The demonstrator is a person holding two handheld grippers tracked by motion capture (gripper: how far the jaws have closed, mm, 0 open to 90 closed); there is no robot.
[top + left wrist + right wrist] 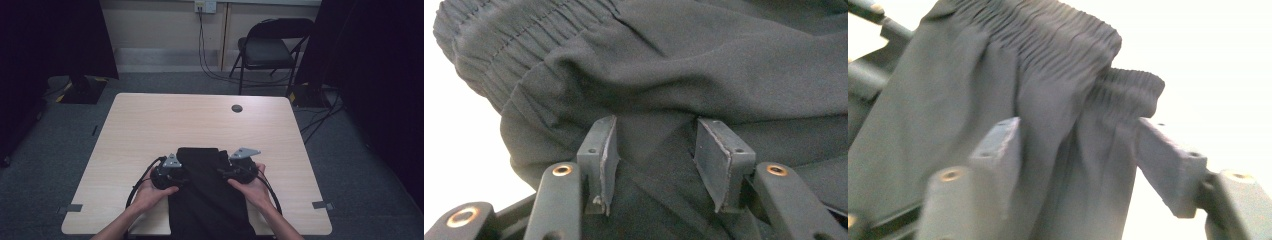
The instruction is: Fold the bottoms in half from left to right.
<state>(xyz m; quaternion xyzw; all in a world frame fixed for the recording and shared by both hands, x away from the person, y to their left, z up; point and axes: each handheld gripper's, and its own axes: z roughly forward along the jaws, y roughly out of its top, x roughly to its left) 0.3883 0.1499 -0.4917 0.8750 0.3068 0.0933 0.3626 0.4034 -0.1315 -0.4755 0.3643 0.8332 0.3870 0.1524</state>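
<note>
black garment (207,195) overhanging table (150,125) near edge, left gripper (176,176) and right gripper (226,173) wide apart

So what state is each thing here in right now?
Black garment: lying flat on the table, elastic waistband at the far end, lower part hanging over the near edge.
Left gripper: fingers open, cloth between them.
Right gripper: fingers open around a fold of cloth.
Folding chair: unfolded, empty.
</note>
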